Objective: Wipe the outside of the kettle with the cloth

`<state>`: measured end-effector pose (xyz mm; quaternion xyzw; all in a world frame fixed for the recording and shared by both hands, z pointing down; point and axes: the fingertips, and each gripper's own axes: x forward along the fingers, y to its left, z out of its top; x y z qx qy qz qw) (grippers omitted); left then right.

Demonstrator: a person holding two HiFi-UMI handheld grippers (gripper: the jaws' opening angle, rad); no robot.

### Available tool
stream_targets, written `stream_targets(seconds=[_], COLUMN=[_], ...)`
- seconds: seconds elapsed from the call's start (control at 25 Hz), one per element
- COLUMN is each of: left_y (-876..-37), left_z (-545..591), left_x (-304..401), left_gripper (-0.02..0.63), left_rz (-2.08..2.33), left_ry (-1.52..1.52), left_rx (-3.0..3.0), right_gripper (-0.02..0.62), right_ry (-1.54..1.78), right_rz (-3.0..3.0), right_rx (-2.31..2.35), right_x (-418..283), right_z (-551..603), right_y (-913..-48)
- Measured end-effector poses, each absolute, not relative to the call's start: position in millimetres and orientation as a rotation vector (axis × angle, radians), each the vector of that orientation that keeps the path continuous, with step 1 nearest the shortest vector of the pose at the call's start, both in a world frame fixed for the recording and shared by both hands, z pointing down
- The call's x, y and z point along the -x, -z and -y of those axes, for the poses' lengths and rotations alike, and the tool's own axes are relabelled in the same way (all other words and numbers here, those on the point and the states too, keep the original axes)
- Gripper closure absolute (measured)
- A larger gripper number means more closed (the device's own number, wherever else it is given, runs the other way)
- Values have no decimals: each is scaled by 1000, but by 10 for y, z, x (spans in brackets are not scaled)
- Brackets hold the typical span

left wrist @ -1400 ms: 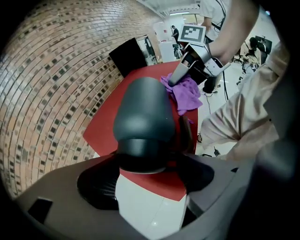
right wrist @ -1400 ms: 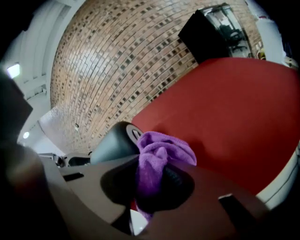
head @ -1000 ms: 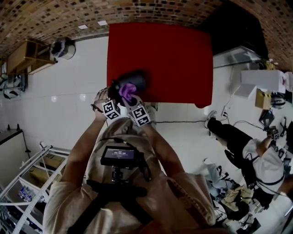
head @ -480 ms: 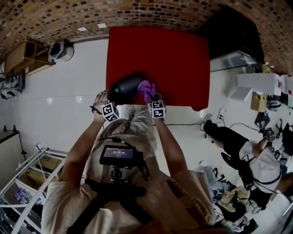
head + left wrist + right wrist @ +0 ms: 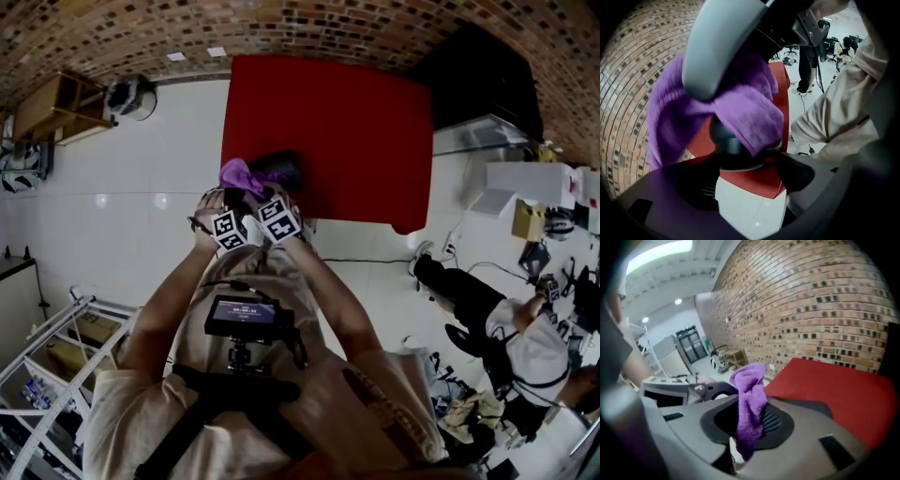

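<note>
Two grippers are held at the red table's (image 5: 356, 122) near edge. The kettle (image 5: 277, 169) is clasped by the left gripper (image 5: 740, 161); the purple cloth (image 5: 750, 399), pinched by the right gripper (image 5: 747, 427), is draped over it.

A lab: brick wall (image 5: 375, 23), metal rack (image 5: 56, 361), cable (image 5: 375, 251) across tiled floor (image 5: 141, 169)

Both arms stretched forward, forearms converging toward kettle (image 5: 279, 170). Left forearm (image 5: 167, 305) runs straight ahead; right forearm (image 5: 330, 298) angles inward. Left gripper (image 5: 228, 202) at kettle's near-left side, jaws clamped on dark kettle part between them. Right gripper (image 5: 262, 195) just beside left one at kettle's near side, marker cubes (image 5: 225, 228) almost touching. Right jaws pinch purple cloth (image 5: 238, 174), which lies at kettle's left side.
</note>
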<state>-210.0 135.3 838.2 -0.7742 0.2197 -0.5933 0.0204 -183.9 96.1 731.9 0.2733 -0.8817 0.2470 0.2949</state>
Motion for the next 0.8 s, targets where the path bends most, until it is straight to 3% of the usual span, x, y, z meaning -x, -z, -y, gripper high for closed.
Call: stream_targets(seconds=[0.12, 0.4, 0.52, 0.64, 0.8], left_y=[-8389, -8370, -8373, -8377, -8388], left_z=[-1369, -1392, -1406, -1383, -1384], left_x=[2100, 2069, 2077, 2054, 2076], left_gripper=[230, 230, 230, 230, 230], left_rz=[-670, -663, -676, -693, -710], left_ry=[1848, 1823, 1814, 1814, 1847], left_rx=[2392, 2425, 2434, 2445, 2438], right_gripper=[514, 512, 515, 515, 514], right_ry=[-538, -832, -833, -837, -738], right_rz=[2198, 2053, 1976, 2076, 2229], right_rx=[-663, -999, -1073, -1076, -749], right_x=[1815, 277, -37, 219, 1364], right_z=[-990, -521, -287, -65, -208], right_y=[-7638, -7969, -7976, -7542, -7110])
